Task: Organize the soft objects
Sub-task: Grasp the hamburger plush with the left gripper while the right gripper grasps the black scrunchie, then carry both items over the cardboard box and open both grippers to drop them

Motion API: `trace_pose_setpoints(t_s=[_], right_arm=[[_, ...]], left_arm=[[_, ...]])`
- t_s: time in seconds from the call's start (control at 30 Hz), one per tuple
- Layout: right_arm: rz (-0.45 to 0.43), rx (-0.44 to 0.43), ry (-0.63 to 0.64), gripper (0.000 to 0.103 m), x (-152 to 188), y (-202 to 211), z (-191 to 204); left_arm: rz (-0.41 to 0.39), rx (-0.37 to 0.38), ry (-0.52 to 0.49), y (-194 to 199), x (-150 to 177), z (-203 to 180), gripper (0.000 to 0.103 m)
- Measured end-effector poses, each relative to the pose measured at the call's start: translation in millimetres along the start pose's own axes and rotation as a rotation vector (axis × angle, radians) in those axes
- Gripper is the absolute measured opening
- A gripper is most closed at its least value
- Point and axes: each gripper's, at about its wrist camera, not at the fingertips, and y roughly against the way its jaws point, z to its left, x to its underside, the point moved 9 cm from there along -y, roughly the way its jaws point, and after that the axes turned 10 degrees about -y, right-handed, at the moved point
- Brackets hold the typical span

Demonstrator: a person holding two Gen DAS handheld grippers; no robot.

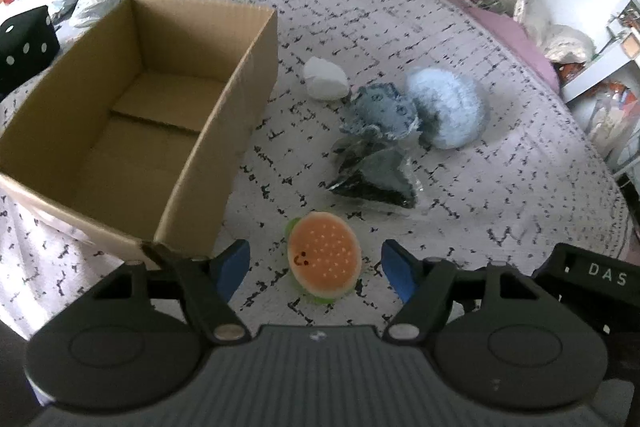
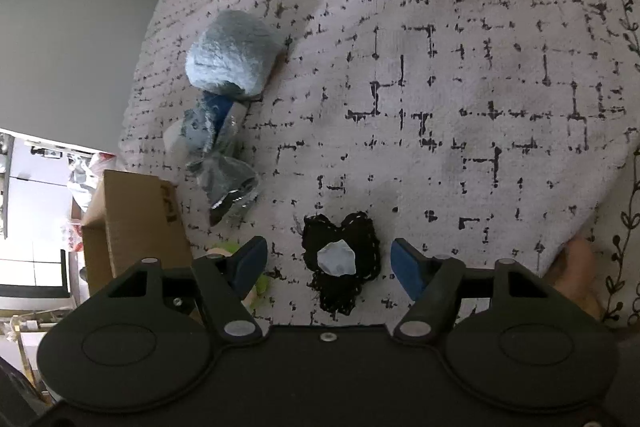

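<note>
In the left wrist view my left gripper is open, its blue pads either side of a plush burger lying on the patterned bedspread. An open, empty cardboard box stands to the left. Beyond lie a white soft lump, a denim-blue frilly item, a fluffy light-blue ball and a dark bagged item. In the right wrist view my right gripper is open around a black heart-shaped soft piece with a pale patch.
The bedspread covers a bed. The right wrist view shows the box's corner, the blue ball and the bagged item. Bags and a black dotted cushion sit far left; shelves with clutter stand right.
</note>
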Motion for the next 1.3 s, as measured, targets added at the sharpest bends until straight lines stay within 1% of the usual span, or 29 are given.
trace_pose_setpoints(t_s=[0.13, 0.3, 0.43, 0.47, 0.5, 0.53, 0.63, 0.7, 0.73, 0.77, 0.8, 0.83, 0.87, 0.97, 1.13, 1.27, 1.3], right_arm=[[0.023, 0.024, -0.009, 0.068, 0, -12, -2], [0.027, 0.048, 0.005, 0.068, 0, -21, -1], [0.019, 0.082, 0.028, 0.069, -1, -29, 0], [0.013, 0.088, 0.037, 0.069, -2, -29, 1], [0.008, 0.097, 0.052, 0.069, -2, -30, 2], [0.005, 0.104, 0.066, 0.071, -2, -31, 3], [-0.01, 0.125, 0.097, 0.071, -3, -32, 4], [-0.024, 0.134, 0.124, 0.066, -4, -31, 5], [-0.028, 0.141, 0.136, 0.062, -4, -31, 5], [-0.034, 0.146, 0.141, 0.054, -4, -31, 5], [-0.041, 0.145, 0.141, 0.048, -5, -30, 4], [-0.042, 0.135, 0.133, 0.042, -5, -29, 4], [-0.04, 0.118, 0.123, 0.039, -5, -28, 4], [-0.036, 0.079, 0.111, 0.035, -3, -26, 6], [-0.077, 0.006, 0.13, 0.034, 0, -12, 18], [-0.109, -0.066, 0.175, 0.034, 1, -1, 31], [-0.117, -0.072, 0.185, 0.034, 1, 1, 33]], left_arm=[[0.028, -0.022, -0.016, -16, 5, -4, 0.072], [0.06, -0.041, -0.019, -32, 13, -5, 0.072], [0.057, -0.056, -0.012, -40, 15, -5, 0.071], [0.059, -0.059, -0.011, -42, 16, -5, 0.062], [0.064, -0.048, -0.01, -44, 17, -6, 0.045], [0.075, -0.034, -0.006, -47, 19, -7, 0.042], [0.062, -0.038, -0.01, -44, 20, -7, 0.04], [0.056, -0.034, -0.008, -41, 19, -6, 0.04], [0.055, -0.035, -0.005, -40, 19, -5, 0.04], [0.054, -0.035, 0.0, -38, 19, -4, 0.04], [0.051, -0.035, 0.004, -36, 18, -3, 0.04], [0.046, -0.034, 0.007, -33, 17, -2, 0.04], [0.04, -0.034, 0.006, -30, 16, -2, 0.04], [0.022, -0.031, 0.006, -19, 13, -1, 0.04], [-0.015, -0.037, 0.014, 0, 7, 3, 0.04], [-0.057, -0.049, -0.001, 20, 1, 6, 0.04], [-0.066, -0.048, 0.001, 23, -1, 7, 0.04]])
